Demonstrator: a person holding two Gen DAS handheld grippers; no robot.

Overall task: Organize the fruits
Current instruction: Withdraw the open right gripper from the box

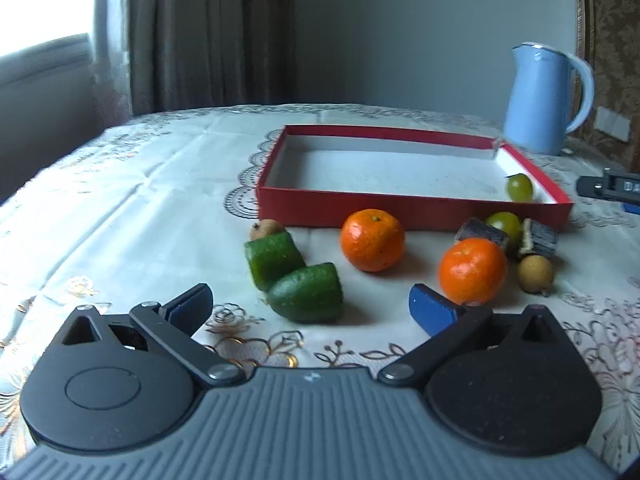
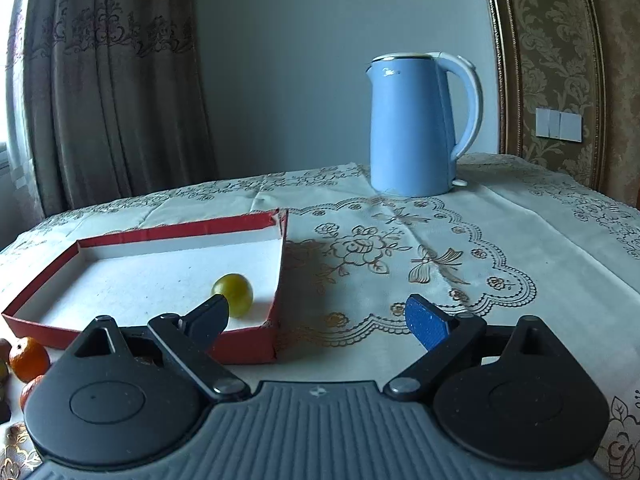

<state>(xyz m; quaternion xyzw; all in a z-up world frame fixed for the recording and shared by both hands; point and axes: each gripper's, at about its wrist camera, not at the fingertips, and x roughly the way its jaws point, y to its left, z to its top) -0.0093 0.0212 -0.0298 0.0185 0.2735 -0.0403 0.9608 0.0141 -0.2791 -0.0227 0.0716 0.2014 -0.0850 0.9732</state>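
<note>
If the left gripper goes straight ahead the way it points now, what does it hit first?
Most likely the nearer green piece, which lies between the open fingers of the left gripper, a bit left of centre. Depth is hard to judge; it might only brush past.

Each gripper, left (image 1: 312,312) and right (image 2: 318,320), has a grey ribbed body, two round black discs beside it, black linkage arms with silver screws, and blue-padded fingers (image 2: 426,326). A small white mark sits mid-body.
</note>
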